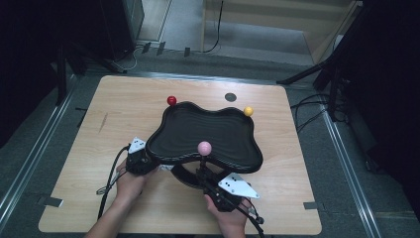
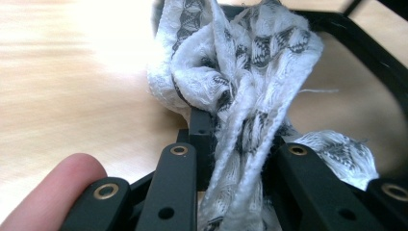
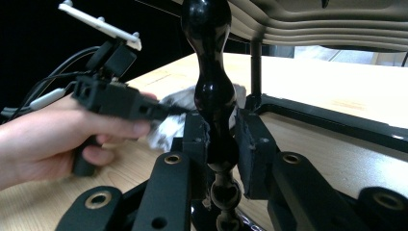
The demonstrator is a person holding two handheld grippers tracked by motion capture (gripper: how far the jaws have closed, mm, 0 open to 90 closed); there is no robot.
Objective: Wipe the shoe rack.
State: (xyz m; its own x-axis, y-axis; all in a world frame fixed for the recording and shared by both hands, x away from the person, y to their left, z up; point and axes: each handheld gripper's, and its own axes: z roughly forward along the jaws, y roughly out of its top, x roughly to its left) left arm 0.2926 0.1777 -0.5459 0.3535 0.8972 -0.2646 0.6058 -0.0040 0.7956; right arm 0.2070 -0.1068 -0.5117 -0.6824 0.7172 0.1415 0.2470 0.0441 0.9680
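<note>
A black wavy-edged tray (image 1: 208, 131) stands raised on posts above its base on the wooden table (image 1: 114, 114). Red (image 1: 172, 100), yellow (image 1: 248, 111) and pink (image 1: 204, 147) balls top posts at its rim. My right gripper (image 3: 222, 132) is shut on the glossy black turned post (image 3: 211, 91) under the pink ball, at the tray's near edge. My left gripper (image 2: 239, 132) is shut on a white cloth with a dark pattern (image 2: 231, 72), bunched between its jaws. It holds the cloth under the tray's left near corner (image 1: 148, 161), beside the black base frame (image 2: 365, 43).
A small grey disc (image 1: 230, 96) lies on the table behind the tray. Cables trail from both grippers toward the table's near edge (image 1: 106, 191). Dark stands and floor cables (image 1: 317, 106) are off the right side.
</note>
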